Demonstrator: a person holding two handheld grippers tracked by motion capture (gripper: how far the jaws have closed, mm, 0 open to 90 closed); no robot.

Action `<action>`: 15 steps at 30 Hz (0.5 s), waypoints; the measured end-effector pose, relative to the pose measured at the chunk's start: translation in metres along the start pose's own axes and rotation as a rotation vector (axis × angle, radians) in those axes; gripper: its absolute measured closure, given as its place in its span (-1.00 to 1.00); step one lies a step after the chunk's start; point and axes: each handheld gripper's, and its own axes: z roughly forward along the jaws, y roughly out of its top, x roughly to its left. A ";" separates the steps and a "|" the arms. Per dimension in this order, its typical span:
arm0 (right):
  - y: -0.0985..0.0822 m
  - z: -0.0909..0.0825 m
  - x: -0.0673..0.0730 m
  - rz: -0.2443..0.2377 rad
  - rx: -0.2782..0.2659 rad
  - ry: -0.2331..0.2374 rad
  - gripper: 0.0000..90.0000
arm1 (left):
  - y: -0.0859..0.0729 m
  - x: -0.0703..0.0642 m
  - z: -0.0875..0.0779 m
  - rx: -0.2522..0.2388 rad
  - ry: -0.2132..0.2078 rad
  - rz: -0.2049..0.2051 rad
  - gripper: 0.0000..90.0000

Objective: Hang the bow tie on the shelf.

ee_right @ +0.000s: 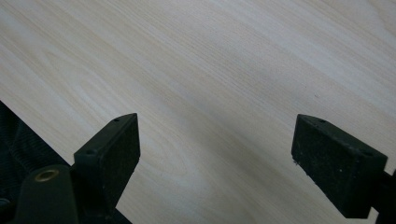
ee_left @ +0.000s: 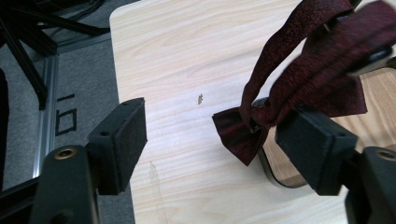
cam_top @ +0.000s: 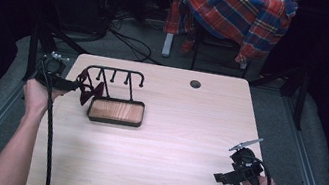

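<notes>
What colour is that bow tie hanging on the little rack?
Dark burgundy red; the bow tie shows best in the left gripper view.
</notes>
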 end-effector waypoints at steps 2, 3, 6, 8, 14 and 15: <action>0.000 0.000 0.000 0.000 -0.005 -0.001 -0.66 | -0.001 0.001 -0.004 -0.008 -0.004 -0.006 -0.51; 0.000 0.000 0.000 -0.001 -0.006 0.001 -0.66 | -0.001 0.001 -0.004 -0.008 -0.004 -0.006 -0.55; -0.001 0.000 0.000 0.005 -0.019 0.006 -0.66 | -0.003 0.001 -0.011 -0.002 -0.013 -0.005 -0.63; 0.000 -0.001 0.000 0.000 -0.012 0.011 -0.66 | -0.004 0.001 -0.015 0.009 -0.024 0.000 -0.66; -0.001 -0.001 0.000 -0.010 -0.011 0.010 -0.66 | -0.013 -0.001 -0.025 0.051 -0.036 0.015 -0.77; -0.001 -0.001 0.000 -0.010 -0.011 0.010 -0.66 | -0.013 -0.001 -0.025 0.051 -0.036 0.015 -0.78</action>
